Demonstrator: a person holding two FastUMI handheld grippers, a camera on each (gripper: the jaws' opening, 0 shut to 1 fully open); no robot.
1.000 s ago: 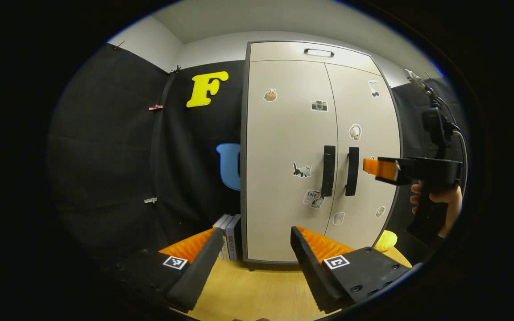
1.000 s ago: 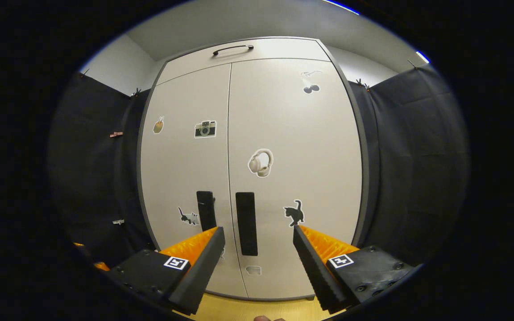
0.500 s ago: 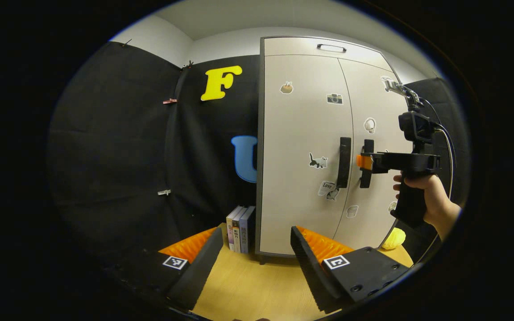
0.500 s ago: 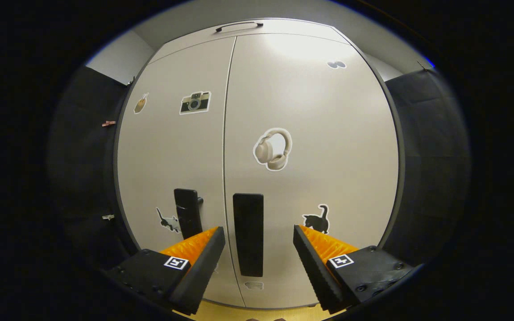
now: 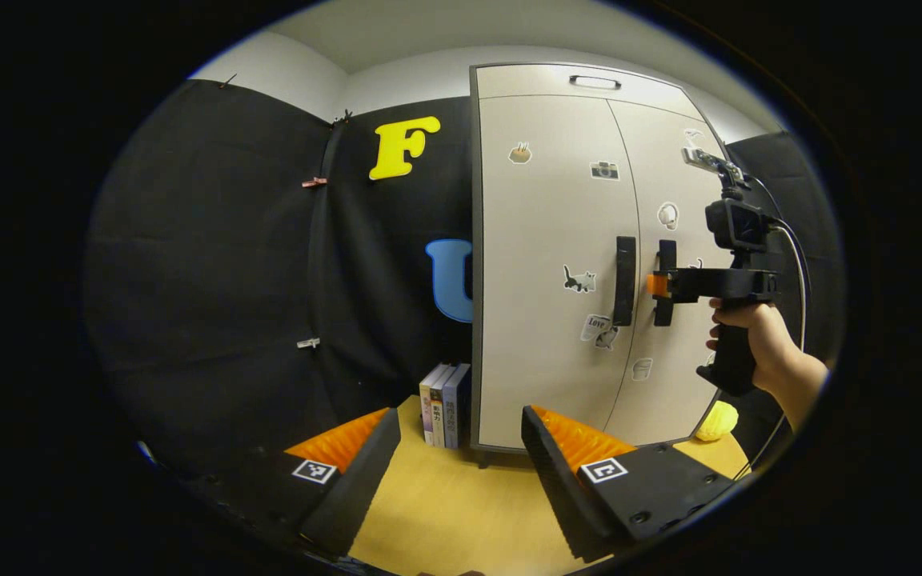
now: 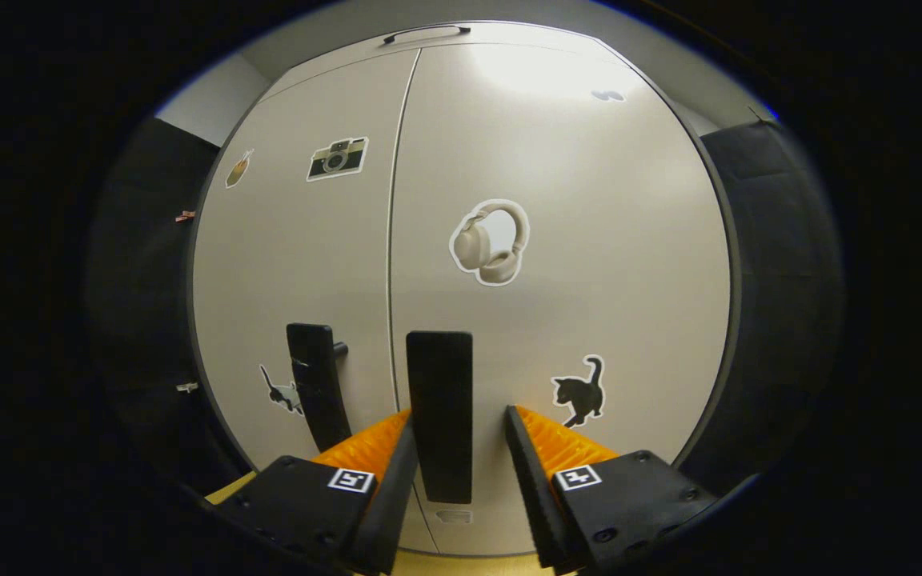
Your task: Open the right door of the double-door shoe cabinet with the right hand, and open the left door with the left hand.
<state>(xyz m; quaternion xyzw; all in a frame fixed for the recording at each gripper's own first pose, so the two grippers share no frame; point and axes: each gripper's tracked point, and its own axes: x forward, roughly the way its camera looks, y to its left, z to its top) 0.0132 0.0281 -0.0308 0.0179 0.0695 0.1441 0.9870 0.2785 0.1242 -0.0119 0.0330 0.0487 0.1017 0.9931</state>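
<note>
Right gripper [image 6: 454,448], level in a hand [image 5: 757,340], straddles the right door handle [image 6: 439,412] unclenched (doors shut); left gripper [image 5: 461,456] hangs released.

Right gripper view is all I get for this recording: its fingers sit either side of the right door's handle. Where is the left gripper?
Observer: The left gripper is open and holds nothing, back from the cabinet, over the table.
Operator: Does the left door's handle lie between its fingers?
Observer: No, that handle is higher and well ahead of it.
Operator: Anything beside the cabinet?
Observer: Books stand upright against its left side.
</note>
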